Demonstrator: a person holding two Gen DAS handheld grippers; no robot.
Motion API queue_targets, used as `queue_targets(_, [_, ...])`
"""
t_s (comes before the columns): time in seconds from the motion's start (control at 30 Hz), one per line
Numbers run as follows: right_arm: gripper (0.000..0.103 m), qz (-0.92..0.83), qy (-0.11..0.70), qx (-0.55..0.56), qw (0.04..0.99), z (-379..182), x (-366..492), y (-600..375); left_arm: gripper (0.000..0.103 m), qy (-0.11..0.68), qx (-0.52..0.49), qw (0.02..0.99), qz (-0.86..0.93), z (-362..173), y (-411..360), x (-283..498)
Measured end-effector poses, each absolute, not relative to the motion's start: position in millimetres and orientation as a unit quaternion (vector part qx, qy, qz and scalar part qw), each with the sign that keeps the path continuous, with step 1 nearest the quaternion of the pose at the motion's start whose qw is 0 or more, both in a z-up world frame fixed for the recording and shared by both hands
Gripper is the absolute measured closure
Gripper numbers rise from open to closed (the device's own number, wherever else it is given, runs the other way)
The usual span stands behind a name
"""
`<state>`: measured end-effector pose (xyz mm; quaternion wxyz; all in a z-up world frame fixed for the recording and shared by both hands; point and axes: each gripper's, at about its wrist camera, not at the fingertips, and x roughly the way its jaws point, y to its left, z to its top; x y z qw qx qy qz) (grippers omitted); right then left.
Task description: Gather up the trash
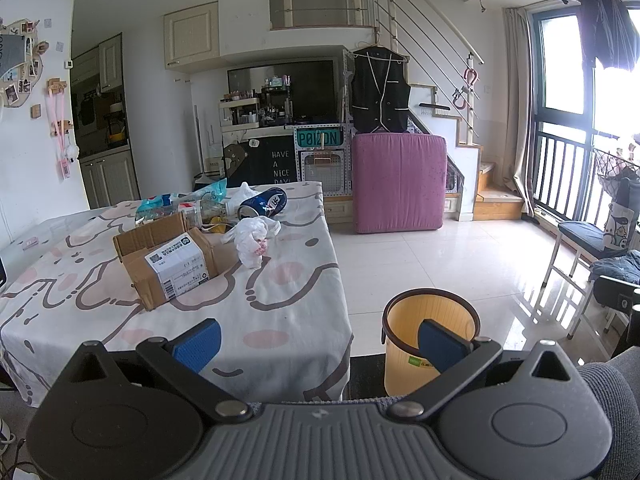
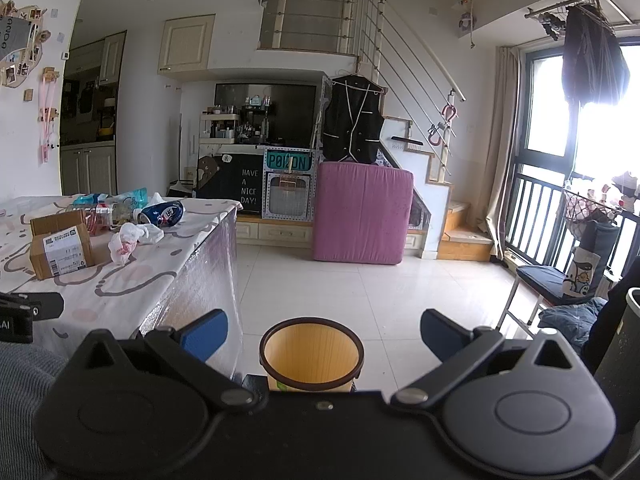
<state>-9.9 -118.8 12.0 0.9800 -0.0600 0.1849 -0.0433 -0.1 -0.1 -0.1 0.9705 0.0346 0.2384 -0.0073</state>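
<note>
Facing ribbed yellow bin (image 2: 311,360), seemingly plastic.

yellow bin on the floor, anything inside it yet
The yellow bin shows only bare ribbed inner wall, no trash visible. Its bottom is hidden behind the right gripper's body.

Daylight enters from the window (image 1: 568,92) on the right of both views; the panes are blown out to white, worst behind the hanging dark garment (image 2: 592,68), which shows only as a silhouette. The floor (image 1: 432,264) below the window carries bright reflections and streaks of glare. Away from the window the room dims: the kitchen recess (image 1: 100,116) at far left is dark, its detail lost. The table (image 1: 288,304) is evenly lit, shadows under the items soft. Fisheye distortion bends the stair rail (image 2: 416,48) and the walls; black vignetting cuts the corners. Focus is adequate throughout, slightly soft at the edges.
</note>
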Motion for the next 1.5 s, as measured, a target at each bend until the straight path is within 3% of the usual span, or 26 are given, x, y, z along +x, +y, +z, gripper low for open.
queue_targets(1.5, [0.000, -0.045, 0.187, -0.060, 0.980, 12.6, -6.7, -116.9, 0.000, 0.237, 0.035, 0.971, -0.007, -0.1, -0.1, -0.1])
